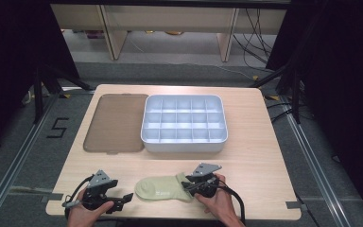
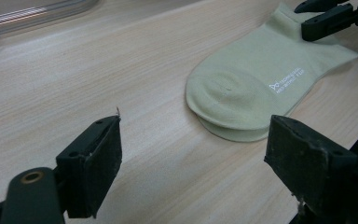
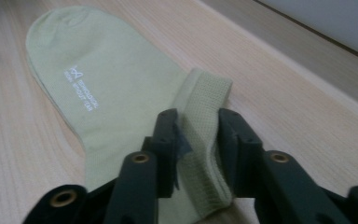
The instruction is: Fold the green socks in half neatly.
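The right tool [image 3: 196,140] has its two black jaws pinched onto the ribbed cuff of the sock [image 3: 121,93], the fabric bunched up between them in the lower middle of the right gripper view. In the high view this tool [image 1: 199,185] sits at the lower centre-right of the frame, a hand wrapped around it, with the sock [image 1: 163,188] stretching off to its left, toe end pointing left.

The left tool [image 2: 193,163] stands with its jaws wide apart and nothing between them; in its own view the sock [image 2: 256,88] lies ahead in the upper right of the frame, toe end nearest, just clear of the jaws. In the high view the left tool [image 1: 123,199] is at the lower left, just beside the toe.

Counted: one sock (pale green, with small white lettering on its side), two tools, one white tray [image 1: 184,142] divided into fifteen compartments in the middle of the tabletop [image 1: 255,161], and one brownish translucent lid [image 1: 116,123] lying flat just left of the tray. Tray and lid lie well apart from the sock, higher in the frame
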The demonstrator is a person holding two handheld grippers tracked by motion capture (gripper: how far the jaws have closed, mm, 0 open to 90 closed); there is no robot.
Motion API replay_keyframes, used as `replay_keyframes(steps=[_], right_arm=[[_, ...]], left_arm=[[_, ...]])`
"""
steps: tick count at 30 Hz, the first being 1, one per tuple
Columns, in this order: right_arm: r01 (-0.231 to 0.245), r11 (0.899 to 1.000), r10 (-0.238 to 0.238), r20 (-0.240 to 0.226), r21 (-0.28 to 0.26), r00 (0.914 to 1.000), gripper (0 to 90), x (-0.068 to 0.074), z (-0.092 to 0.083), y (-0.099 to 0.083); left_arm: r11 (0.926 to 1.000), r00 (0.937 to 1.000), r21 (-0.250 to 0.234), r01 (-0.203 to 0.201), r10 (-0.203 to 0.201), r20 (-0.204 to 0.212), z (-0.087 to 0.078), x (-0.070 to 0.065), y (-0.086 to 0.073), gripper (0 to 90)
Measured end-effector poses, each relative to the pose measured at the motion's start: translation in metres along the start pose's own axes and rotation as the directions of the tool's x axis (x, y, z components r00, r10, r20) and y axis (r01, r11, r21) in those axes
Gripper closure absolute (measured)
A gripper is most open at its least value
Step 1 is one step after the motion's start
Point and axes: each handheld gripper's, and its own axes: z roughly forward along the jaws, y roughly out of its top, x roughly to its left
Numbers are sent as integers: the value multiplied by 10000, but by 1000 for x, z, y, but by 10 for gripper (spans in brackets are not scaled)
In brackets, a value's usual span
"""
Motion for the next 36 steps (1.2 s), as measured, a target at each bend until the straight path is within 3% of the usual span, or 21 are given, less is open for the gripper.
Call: replay_keyframes(steps=[5, 11, 16, 20, 21, 24, 25, 26, 27, 33, 36], right_arm=[[-20, 9997, 16, -163, -244, 9999, 799, -2, 1, -3], [-260, 9994, 253, -276, -242, 9993, 816, -3, -7, -1], [-125, 9999, 124, -266, -48, 9996, 816, -9, -17, -2], [-58, 9999, 60, -261, 84, 9996, 816, -15, -26, -6], [-34, 10000, 35, -154, 35, 9999, 817, -20, -31, -9], [-77, 9998, 79, -86, 177, 9999, 816, -27, -40, -14], [-55, 9998, 56, -39, 187, 10000, 816, -29, -42, -15], [-194, 9996, 194, 17, 203, 9998, 816, -30, -45, -17], [-128, 9997, 128, 13, 225, 9999, 816, -32, -47, -19], [-123, 9995, 121, 89, 293, 9999, 816, -38, -54, -26], [-177, 9992, 172, 160, 352, 9997, 815, -39, -58, -27]], left_arm=[[9995, 9996, 175, -270, 271, -52, -3, 2, 1, 178], [9995, 9997, 191, -254, 255, -52, -3, 3, 1, 178], [9995, 9996, 128, -272, 273, -82, -2, 2, 1, 178], [10000, 10000, -35, 1, -1, -23, 1, -1, 1, 178], [9996, 9997, 173, -229, 227, 95, 0, 0, 2, 178], [9999, 9997, 61, -132, 131, 205, 2, -3, 3, 178], [9999, 9997, -91, 69, -66, 233, 4, -6, 3, 178], [9995, 9992, 200, -242, 235, 337, 3, -4, 4, 178], [10000, 9987, 3, 55, -55, 509, 6, -7, 5, 178], [9999, 9976, -141, -84, 94, 691, 13, -18, 12, 178], [9999, 9962, -104, 42, -32, 872, 15, -22, 15, 179]])
